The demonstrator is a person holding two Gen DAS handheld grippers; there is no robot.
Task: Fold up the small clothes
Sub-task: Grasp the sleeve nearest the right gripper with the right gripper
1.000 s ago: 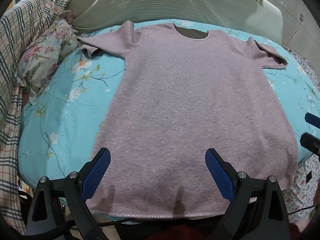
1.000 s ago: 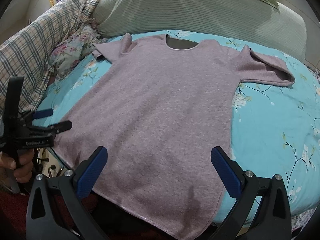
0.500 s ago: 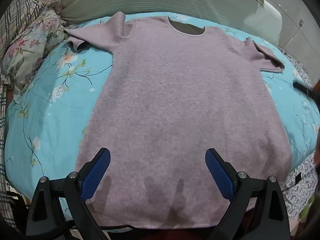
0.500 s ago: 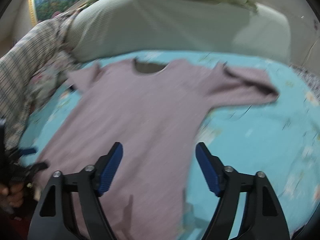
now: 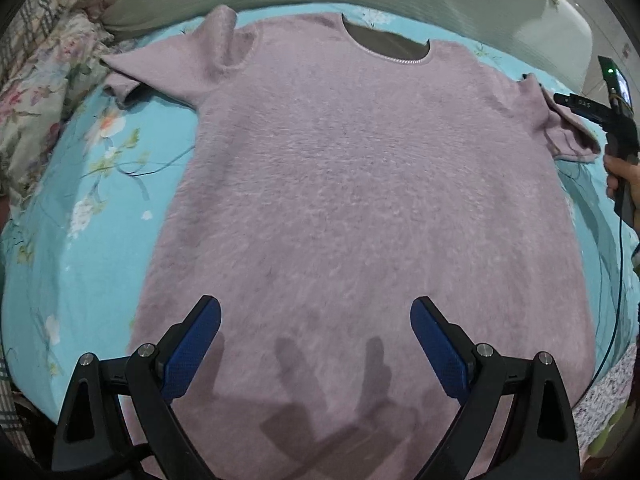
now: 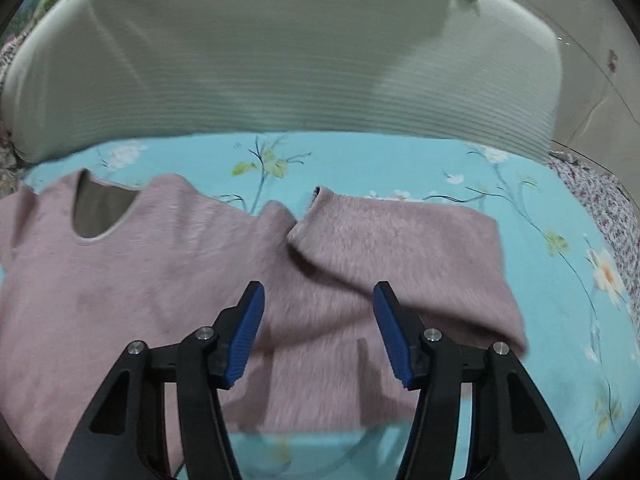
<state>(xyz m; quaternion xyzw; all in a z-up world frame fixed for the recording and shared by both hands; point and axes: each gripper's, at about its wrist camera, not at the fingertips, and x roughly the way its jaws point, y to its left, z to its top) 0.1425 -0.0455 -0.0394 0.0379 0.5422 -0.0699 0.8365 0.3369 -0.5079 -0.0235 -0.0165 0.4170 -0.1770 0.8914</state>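
A fuzzy mauve short-sleeved top (image 5: 360, 184) lies flat, front up, on a turquoise flowered bed sheet (image 5: 80, 208), neckline away from me. My left gripper (image 5: 316, 336) is open and empty, hovering over the lower part of the top. My right gripper (image 6: 318, 320) is open and empty just above the top's right sleeve (image 6: 404, 252), near the shoulder seam; the neckline (image 6: 100, 212) is to its left. The right gripper also shows at the right edge of the left wrist view (image 5: 576, 104), by that sleeve.
A grey-green ribbed bolster (image 6: 280, 60) runs along the far side of the bed. A flowered pillow and plaid blanket (image 5: 36, 68) lie at the left. A patterned cloth (image 6: 608, 208) hangs at the bed's right edge.
My right gripper has swung from the hem up and right to the right sleeve and narrowed its opening. My left gripper has moved forward over the top's lower part, still open.
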